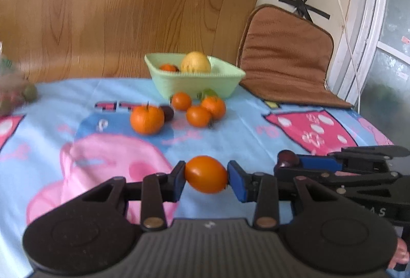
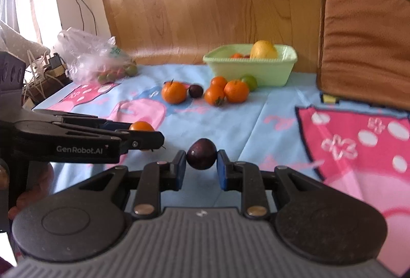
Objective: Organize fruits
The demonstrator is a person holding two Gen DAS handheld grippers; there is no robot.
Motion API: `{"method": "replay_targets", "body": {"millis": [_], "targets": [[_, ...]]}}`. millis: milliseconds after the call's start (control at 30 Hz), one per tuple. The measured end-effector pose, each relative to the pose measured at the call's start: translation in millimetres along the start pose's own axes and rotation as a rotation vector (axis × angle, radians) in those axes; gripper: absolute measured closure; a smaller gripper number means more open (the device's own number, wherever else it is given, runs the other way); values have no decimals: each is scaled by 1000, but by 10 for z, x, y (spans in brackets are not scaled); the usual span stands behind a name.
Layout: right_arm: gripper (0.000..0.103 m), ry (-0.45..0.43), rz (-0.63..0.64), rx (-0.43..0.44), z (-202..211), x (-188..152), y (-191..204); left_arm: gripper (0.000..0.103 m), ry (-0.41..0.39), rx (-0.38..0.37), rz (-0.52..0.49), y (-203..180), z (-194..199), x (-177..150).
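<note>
Basket [image 1: 194, 83]: pear [image 1: 196, 62], orange tomato [image 1: 167, 68] | left gripper [image 1: 206, 175] pinches orange fruit [image 1: 206, 174] | right gripper [image 2: 201, 160] pinches dark plum [image 2: 201, 153]

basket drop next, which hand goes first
Probably left: its gripper already grips an orange fruit and the basket sits almost straight ahead. The right, holding a plum, sees it off to one side.

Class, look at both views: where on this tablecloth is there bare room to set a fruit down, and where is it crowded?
Bare cloth lies between the left gripper and the loose oranges, and between the right gripper and the brown cushion. It is crowded in front of the green basket, where oranges, a dark fruit and a green one cluster.
</note>
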State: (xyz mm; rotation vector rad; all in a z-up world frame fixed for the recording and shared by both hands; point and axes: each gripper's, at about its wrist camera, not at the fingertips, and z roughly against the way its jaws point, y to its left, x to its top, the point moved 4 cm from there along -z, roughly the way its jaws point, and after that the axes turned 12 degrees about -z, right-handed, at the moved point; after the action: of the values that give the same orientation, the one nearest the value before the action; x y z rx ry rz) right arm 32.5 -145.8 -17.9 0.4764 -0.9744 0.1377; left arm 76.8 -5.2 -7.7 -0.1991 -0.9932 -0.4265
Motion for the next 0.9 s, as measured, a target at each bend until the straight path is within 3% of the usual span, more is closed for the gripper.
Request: {"method": "replay_targets", "body": {"millis": [233,567,900], "targets": [[74,-36,-32,-15,-57,161,-132,67,-10,18,-4,22,-163,179],[74,-2,-82,-25,-80,41,-215,67,68,83,-35,-98,-315,3],[74,-11,-71,-39,-31,-46,-173,65,48,145,-54,-127,-266,-32]]}}
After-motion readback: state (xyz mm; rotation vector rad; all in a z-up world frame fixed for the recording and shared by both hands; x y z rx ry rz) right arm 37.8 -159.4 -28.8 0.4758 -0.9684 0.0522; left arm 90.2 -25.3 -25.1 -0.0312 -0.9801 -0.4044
